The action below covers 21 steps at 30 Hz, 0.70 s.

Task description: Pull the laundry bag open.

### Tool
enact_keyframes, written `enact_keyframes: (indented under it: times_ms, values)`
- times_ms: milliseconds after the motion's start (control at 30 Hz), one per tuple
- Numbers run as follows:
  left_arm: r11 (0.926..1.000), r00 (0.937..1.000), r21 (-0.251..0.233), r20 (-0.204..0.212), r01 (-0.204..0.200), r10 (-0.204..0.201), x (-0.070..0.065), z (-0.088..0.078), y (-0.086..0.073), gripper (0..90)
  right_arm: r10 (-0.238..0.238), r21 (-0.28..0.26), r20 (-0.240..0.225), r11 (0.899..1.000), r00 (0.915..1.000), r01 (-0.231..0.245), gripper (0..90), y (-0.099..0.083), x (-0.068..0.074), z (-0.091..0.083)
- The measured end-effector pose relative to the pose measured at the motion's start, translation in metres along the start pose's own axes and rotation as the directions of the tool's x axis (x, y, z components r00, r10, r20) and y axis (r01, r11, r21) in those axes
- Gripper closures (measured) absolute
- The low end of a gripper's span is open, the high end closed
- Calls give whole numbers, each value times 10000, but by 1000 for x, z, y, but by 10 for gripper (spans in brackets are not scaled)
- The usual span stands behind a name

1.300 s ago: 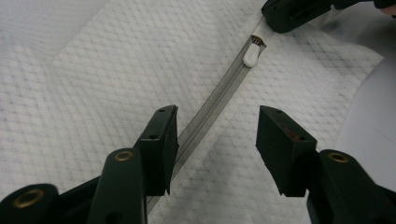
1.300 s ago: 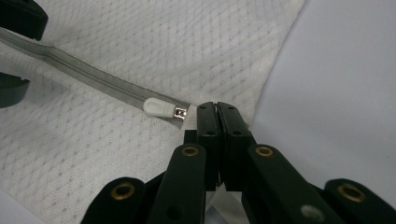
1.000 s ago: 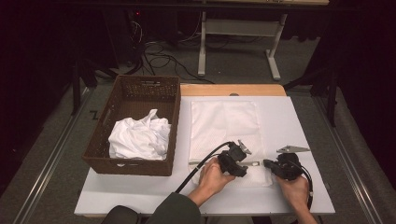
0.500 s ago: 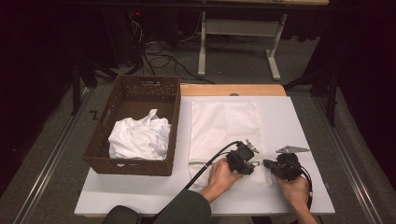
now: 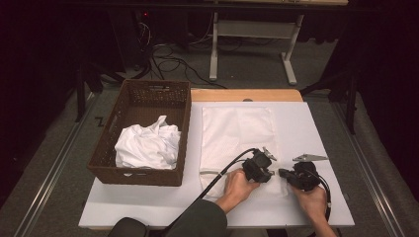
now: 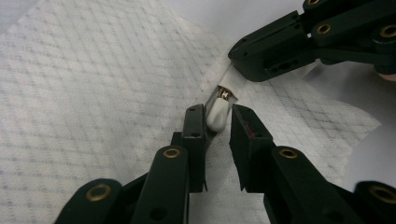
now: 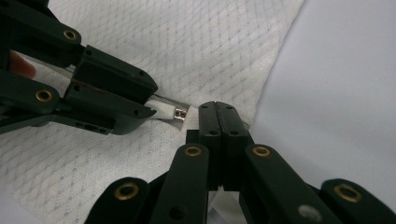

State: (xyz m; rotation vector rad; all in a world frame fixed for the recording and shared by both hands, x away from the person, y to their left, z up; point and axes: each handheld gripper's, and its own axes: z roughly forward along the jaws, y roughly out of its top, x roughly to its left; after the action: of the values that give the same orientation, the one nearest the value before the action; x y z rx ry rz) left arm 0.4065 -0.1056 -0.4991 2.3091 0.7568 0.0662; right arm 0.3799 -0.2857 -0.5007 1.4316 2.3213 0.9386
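The left tongs [image 6: 218, 122] stand narrowly apart around a small white zipper pull [image 6: 217, 113], its long axis running along the jaws, its metal end pointing away toward the right tongs [image 6: 243, 70]. Whether the jaws press it I cannot tell. The right tongs are closed on the white tape beside the pull, at the near right edge of a white mesh cloth [image 5: 237, 131] lying flat on the white surface [image 5: 316, 123]. A brown basket [image 5: 148, 98] holding crumpled white fabric [image 5: 146, 145] stands to the left.
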Motion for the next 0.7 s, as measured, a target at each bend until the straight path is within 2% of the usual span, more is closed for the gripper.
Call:
enact_keyframes:
  times_ms: [333,700]
  values:
    - [10000,9996,-17,275,-10,10,-2,2,3,804,35,3,6,10000,10000,-35,900,0,0,0]
    - [10000,9997,31,251,-76,75,-3,2,5,850,35,0,15,10000,10000,-35,900,0,0,0]
